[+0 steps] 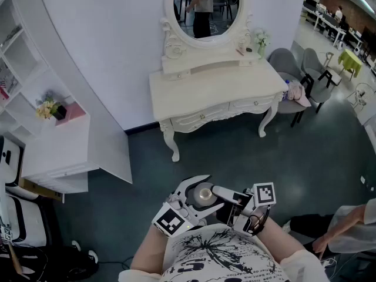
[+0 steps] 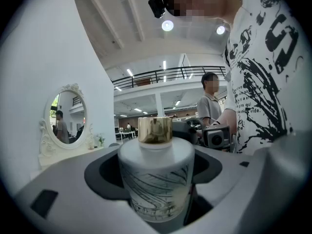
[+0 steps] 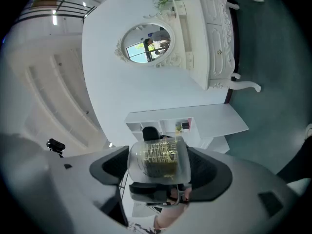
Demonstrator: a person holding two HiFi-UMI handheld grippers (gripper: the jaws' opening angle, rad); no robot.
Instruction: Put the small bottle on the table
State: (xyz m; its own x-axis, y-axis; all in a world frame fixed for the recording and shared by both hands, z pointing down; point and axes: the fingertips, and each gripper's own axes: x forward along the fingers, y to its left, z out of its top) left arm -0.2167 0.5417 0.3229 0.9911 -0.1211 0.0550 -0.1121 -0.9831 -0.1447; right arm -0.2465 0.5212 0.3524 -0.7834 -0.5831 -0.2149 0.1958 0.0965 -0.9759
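Nearest of all is the person's white T-shirt with black print (image 1: 217,257), and just beyond it both grippers sit close together at 6 o'clock, held against the body.

The left gripper (image 1: 202,194) is clamped on a white round bottle with fine black line drawing and a shiny gold cap (image 2: 156,179). Its dark pads press the body from both sides below the shoulder, and the bottle stands upright in mid-air. The right gripper (image 3: 158,172) has its jaws set wide and closed on a clear rounded glass bottle with a ribbed gold core (image 3: 158,155), which fills the gap between the pads. Which of the two the task means by the small bottle I cannot say. Both are carried, and neither is on a surface.

The cream carved dressing table (image 1: 217,87) with its oval mirror (image 1: 205,7) stands at 12 o'clock, well apart across the dark teal floor (image 1: 264,151). A white shelf unit (image 1: 53,140) is at 9 o'clock.

Either bottle looks rigid, smooth-sided and breakable, probably with some weight for its size. I'd judge the slick wall could slide in the pads if tilted. The wide body is the place to hold it, not the narrow cap, and it should be kept upright until the base lands flat.
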